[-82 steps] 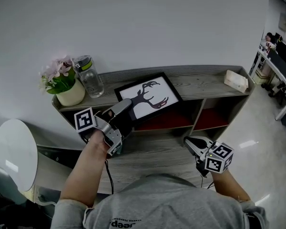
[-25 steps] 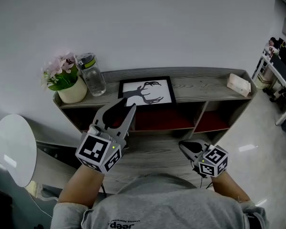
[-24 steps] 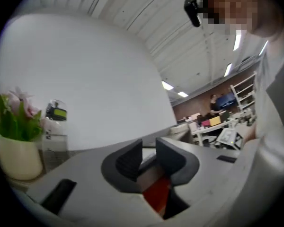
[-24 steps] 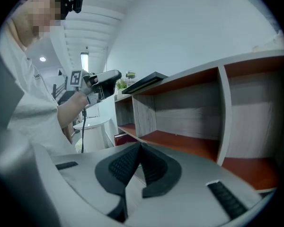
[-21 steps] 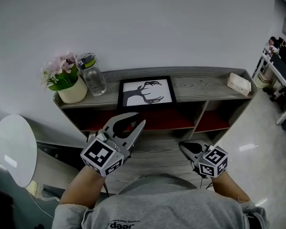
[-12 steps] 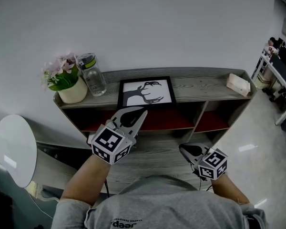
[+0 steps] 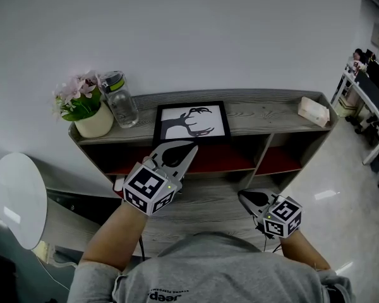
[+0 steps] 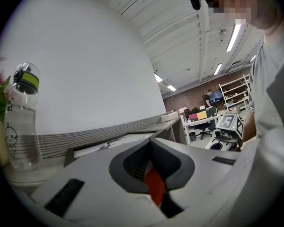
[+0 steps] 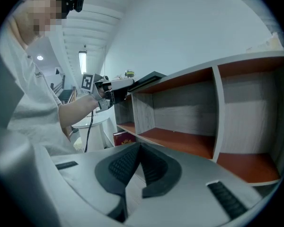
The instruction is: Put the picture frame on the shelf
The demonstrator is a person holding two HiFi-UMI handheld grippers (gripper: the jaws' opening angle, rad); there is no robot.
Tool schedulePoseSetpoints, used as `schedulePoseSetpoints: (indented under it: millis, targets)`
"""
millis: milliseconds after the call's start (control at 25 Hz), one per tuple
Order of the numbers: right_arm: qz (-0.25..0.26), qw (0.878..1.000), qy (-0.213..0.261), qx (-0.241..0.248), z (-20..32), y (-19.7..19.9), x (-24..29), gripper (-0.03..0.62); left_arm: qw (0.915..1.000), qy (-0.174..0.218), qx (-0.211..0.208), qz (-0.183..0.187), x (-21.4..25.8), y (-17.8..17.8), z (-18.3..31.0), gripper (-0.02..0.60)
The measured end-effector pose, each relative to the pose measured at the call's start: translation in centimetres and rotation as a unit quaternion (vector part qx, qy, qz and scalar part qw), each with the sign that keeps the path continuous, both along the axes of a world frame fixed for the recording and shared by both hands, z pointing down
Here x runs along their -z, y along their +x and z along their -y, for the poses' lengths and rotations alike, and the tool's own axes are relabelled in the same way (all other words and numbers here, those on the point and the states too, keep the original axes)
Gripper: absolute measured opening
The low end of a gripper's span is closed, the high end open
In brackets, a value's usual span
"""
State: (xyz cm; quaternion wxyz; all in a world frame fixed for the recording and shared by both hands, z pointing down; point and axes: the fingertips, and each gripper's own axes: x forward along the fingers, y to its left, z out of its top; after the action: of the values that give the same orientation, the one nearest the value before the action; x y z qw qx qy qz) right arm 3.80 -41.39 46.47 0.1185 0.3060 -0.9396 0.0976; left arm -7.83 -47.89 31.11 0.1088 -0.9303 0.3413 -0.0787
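The black picture frame with a deer silhouette lies flat on top of the grey wooden shelf, near its middle. My left gripper hovers just in front of and below the frame's near edge, pointing level, jaws shut and empty. In the left gripper view its jaws meet with nothing between them, and the frame lies beyond them. Lower right, my right gripper is shut and empty in front of the shelf's open compartments. In the right gripper view its jaws meet in front of those compartments.
A flowerpot and a clear bottle stand at the shelf top's left end. A pale box lies at the right end. A round white table is at the left. A red book sits in a lower compartment.
My left gripper was shut on the frame's corner, then let go, drew back and sank in front of the shelf. Its jaws closed empty. The right gripper stayed put.
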Motion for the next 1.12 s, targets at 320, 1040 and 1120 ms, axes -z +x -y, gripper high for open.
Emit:
schedulePoseSetpoints:
  millis: [320, 1040, 1120]
  targets:
    - [0.014, 1.0, 0.005, 0.01, 0.1, -0.6, 0.7, 0.009, 0.9992, -0.001, -0.019, -0.036, 0.4, 0.1, -0.8, 0.017]
    - [0.059, 0.997, 0.054, 0.003, 3.3, -0.6, 5.3, 0.009, 0.9786, -0.061, 0.037, -0.193, -9.5, -11.6, -8.5, 0.011]
    - [0.063, 0.997, 0.046, 0.006, 3.2, -1.0, 4.7, 0.009, 0.9726, -0.08, 0.062, -0.209, -11.0, -12.6, -8.4, 0.011]
